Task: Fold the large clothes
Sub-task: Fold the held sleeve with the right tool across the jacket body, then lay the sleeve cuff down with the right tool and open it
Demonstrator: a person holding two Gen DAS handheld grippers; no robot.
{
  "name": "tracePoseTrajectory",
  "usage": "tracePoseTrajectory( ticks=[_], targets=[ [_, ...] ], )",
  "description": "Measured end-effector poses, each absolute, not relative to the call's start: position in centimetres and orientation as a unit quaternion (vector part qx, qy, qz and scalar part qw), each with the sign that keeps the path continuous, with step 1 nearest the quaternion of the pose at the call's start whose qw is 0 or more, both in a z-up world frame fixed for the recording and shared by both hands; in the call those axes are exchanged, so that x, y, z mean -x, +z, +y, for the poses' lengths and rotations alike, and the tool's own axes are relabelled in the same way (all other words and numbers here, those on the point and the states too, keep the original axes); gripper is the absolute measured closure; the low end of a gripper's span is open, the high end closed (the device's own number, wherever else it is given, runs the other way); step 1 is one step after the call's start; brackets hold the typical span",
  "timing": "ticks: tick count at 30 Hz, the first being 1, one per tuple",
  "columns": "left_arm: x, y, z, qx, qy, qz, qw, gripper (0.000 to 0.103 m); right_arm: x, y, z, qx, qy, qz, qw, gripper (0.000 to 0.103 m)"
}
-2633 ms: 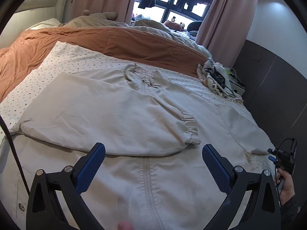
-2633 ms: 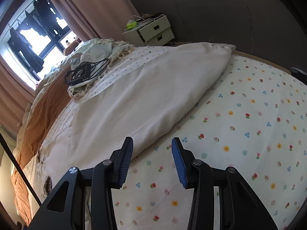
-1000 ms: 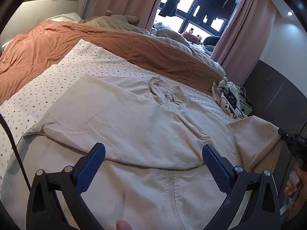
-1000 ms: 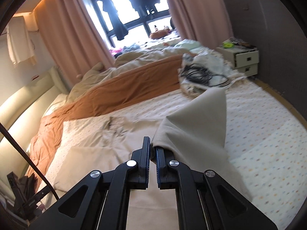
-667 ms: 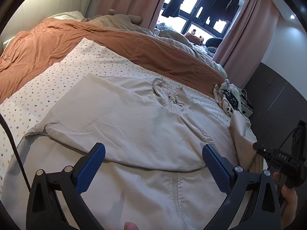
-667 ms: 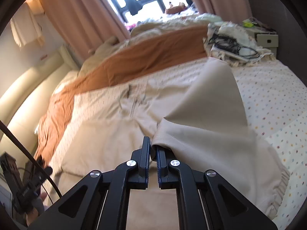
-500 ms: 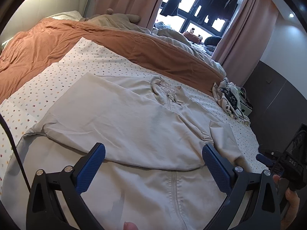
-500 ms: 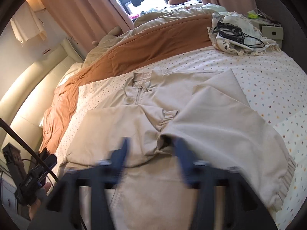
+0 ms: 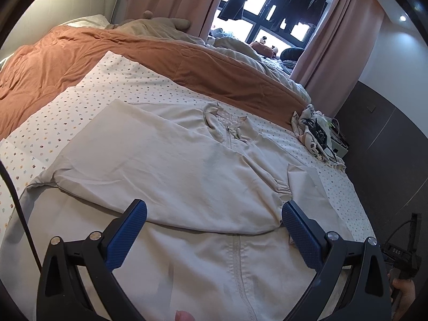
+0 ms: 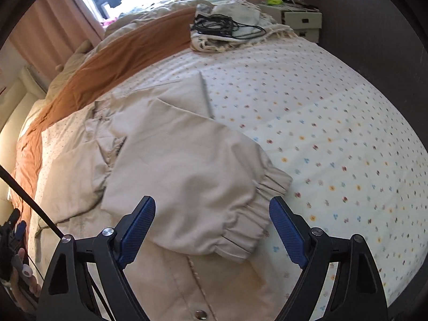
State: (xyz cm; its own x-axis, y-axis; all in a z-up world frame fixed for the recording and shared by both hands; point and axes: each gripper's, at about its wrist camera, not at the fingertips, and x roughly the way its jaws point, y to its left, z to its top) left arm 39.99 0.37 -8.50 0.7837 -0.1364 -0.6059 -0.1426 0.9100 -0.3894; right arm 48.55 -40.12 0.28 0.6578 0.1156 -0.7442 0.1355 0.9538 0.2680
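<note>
A large beige zip jacket [image 9: 203,187] lies flat on the bed, collar towards the far side. Both sleeves are folded in over the chest. In the right wrist view the right sleeve [image 10: 187,176] lies across the body with its gathered cuff [image 10: 256,208] near me. My left gripper [image 9: 211,235] is open and empty, above the jacket's lower front by the zip. My right gripper [image 10: 211,230] is open and empty, just above the folded right sleeve.
The jacket lies on a flower-dotted sheet [image 10: 334,123]. An orange duvet [image 9: 120,50] covers the far part of the bed. A cloth with black cables [image 10: 227,29] sits at the far right corner, next to a white bedside drawer unit [image 10: 302,21]. Dark wall panels stand on the right.
My right gripper carried the right sleeve across the jacket's body, opened and let it go. The sleeve now lies folded on the chest. The left gripper has stayed open and nearly still.
</note>
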Motion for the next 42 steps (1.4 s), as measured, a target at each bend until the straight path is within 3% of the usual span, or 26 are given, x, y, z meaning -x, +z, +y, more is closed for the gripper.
tracePoseTrajectory(
  ticks=[5, 6, 7, 8, 9, 10, 12, 15, 20, 30, 42],
  targets=[
    [-40.1, -8.6, 0.6, 0.221, 0.0, 0.331, 0.917, 0.0, -51.1, -2.0, -39.6, -0.162, -0.037, 0.458, 0.873, 0.017],
    [-40.1, -8.7, 0.7, 0.223, -0.002, 0.331, 0.917, 0.0, -52.0, -2.6, -39.5, -0.165, -0.043, 0.466, 0.868, 0.021],
    [-40.1, -8.7, 0.7, 0.225, -0.004, 0.331, 0.916, 0.0, -52.8, -3.3, -39.7, -0.167, -0.047, 0.471, 0.865, 0.026],
    [-40.1, -8.7, 0.8, 0.226, -0.006, 0.331, 0.916, 0.0, -53.5, -3.8, -40.0, -0.168, -0.048, 0.476, 0.862, 0.042],
    [-40.0, -8.7, 0.9, 0.227, -0.006, 0.331, 0.916, 0.0, -54.4, -4.2, -39.8, -0.17, -0.048, 0.48, 0.859, 0.051],
    [-40.0, -8.7, 1.0, 0.23, -0.006, 0.331, 0.915, 0.0, -55.1, -4.4, -39.8, -0.172, -0.052, 0.48, 0.858, 0.053],
    [-39.9, -8.6, 1.4, 0.24, -0.008, 0.328, 0.914, 0.0, -55.9, -4.3, -39.6, -0.176, -0.05, 0.472, 0.862, 0.072],
    [-39.8, -8.4, 1.9, 0.252, -0.012, 0.322, 0.912, 0.0, -56.0, -2.7, -38.3, -0.153, -0.035, 0.458, 0.875, 0.079],
    [-39.6, -8.4, 3.2, 0.267, -0.011, 0.316, 0.91, 0.0, -55.7, 1.5, -35.1, -0.105, -0.014, 0.418, 0.902, 0.085],
    [-37.9, -8.4, 9.4, 0.33, 0.03, 0.288, 0.898, 0.0, -55.2, 9.5, -24.6, -0.046, 0.05, 0.342, 0.937, 0.086],
    [-36.2, -7.8, 13.2, 0.356, 0.07, 0.262, 0.894, 0.0, -56.8, 8.8, -12.6, -0.033, 0.144, 0.324, 0.935, 0.085]
  ],
)
